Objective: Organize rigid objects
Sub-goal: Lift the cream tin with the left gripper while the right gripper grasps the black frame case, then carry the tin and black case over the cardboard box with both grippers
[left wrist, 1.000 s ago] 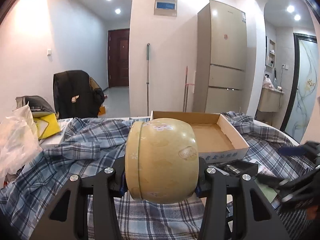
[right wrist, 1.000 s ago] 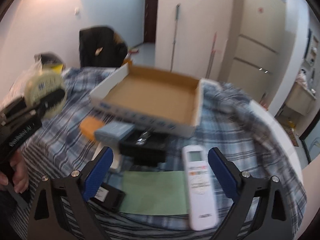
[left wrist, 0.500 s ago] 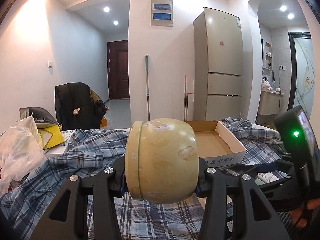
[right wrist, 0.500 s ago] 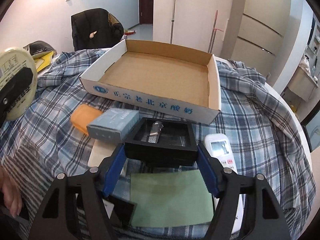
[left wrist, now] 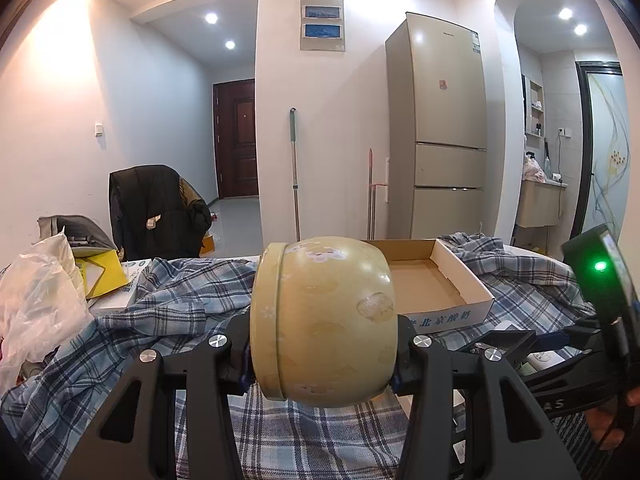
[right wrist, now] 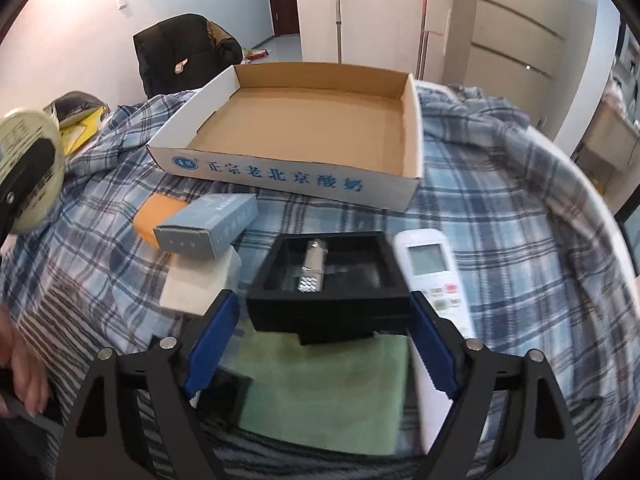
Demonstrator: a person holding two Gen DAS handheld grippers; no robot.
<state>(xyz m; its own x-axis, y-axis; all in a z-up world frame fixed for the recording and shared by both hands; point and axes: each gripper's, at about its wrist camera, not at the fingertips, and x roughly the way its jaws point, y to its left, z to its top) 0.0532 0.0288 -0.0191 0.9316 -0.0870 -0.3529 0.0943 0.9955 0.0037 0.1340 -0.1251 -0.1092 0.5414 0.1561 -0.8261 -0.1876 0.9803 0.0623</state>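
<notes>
The left gripper (left wrist: pixel 324 354) clamped a yellow tin (left wrist: pixel 324 320). The right gripper (right wrist: pixel 320 340) had just been opening, its jaws straddling a black box (right wrist: pixel 328 280) without pressing it.

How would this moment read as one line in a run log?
left fingers: shut on round yellow floral tin | right fingers: just opening, straddling black tray | cardboard box: empty

1. Left wrist view sits low and near-level, left of the cardboard tray (left wrist: pixel 460 276), facing the far wall;
2. Right wrist view tilts steeply down, close before the tray (right wrist: pixel 288 172);
3. Both share the tray.
</notes>
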